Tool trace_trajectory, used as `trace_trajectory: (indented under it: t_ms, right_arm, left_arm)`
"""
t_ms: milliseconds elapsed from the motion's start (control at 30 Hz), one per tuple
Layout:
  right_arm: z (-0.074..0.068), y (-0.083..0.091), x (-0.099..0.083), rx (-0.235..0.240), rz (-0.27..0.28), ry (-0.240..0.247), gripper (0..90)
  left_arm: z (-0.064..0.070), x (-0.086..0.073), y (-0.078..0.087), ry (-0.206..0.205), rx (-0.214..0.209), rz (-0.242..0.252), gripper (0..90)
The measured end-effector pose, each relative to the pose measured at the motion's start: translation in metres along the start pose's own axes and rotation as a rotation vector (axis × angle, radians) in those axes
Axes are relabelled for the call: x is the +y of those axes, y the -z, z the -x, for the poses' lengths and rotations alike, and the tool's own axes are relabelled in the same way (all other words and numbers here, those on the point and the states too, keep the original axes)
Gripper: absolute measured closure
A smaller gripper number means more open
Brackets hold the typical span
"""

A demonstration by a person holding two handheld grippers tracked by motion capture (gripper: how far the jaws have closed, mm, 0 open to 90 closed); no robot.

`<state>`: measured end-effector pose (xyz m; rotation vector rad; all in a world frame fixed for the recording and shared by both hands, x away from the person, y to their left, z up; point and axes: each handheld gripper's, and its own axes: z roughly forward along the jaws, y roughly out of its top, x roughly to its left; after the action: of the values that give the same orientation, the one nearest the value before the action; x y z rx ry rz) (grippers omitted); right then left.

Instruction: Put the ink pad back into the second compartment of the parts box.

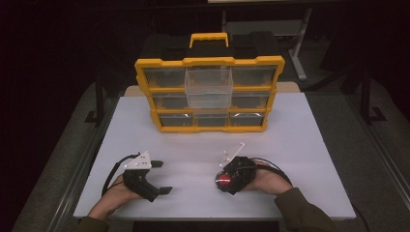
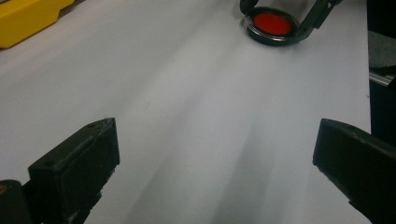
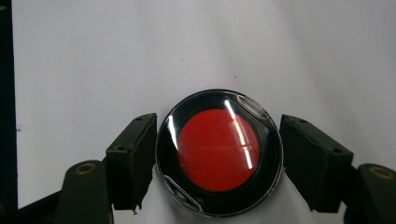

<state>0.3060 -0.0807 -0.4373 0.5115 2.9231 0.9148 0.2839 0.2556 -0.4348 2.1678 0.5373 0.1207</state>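
I have the right gripper [image 3: 217, 154] down near the front of the white table [image 1: 290, 145], its jaws standing either side of a small round case [image 3: 219, 151] with a red disc under a clear lid; the left jaw sits at or almost at the rim, the right jaw shows a sliver of table between itself and the rim, so I judge it a loose bracket and not a firm pinch; the case lies flat on the table between them.

The left gripper [image 2: 210, 163] rests well apart from it on my left, jaws spread wide over bare table with nothing in them; along its jaws I see the case farther off with the other gripper about it.

At the far side stands a yellow drawer organiser [image 1: 210, 94], upright, with one clear drawer [image 1: 209, 87] in the top middle pulled out toward me; I cannot tell what the drawers hold.

As for handling, I judge the case light and stiff, a thin plastic shell; the glare streaks on the lid tell me it is glossy and likely slippery, and a round rim gives flat jaws only a narrow line of contact; so I would close across the widest part, square through the centre, low on the rim near the table, and squeeze gently, since a hard grip off centre could squirt it sideways or pop the lid; the small tabs at the rim look like clasps, and I would keep the jaws off them.
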Motion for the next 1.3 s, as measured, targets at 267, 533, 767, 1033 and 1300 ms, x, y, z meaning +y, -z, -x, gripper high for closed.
trace_trajectory:
  t_ms: [267, 533, 767, 1033, 1300]
  right_arm:
    - [0.003, 0.008, 0.001, -0.014, 0.014, -0.026, 28.6]
    - [0.008, 0.017, 0.001, -0.032, 0.027, -0.050, 28.6]
    - [0.012, 0.024, 0.002, -0.045, 0.033, -0.070, 28.6]
    - [0.019, 0.030, 0.002, -0.060, 0.037, -0.096, 28.6]
    - [0.026, 0.038, 0.003, -0.073, 0.045, -0.125, 28.6]
  left_arm:
    - [0.000, -0.001, 0.000, 0.008, 0.002, -0.001, 0.0]
    - [0.001, 0.000, -0.001, 0.011, 0.001, -0.003, 0.0]
    - [0.000, -0.001, 0.001, 0.021, 0.004, -0.002, 0.0]
    - [0.000, -0.001, 0.001, 0.021, 0.008, 0.000, 0.0]
    - [0.000, 0.000, 0.001, 0.022, 0.005, 0.003, 0.0]
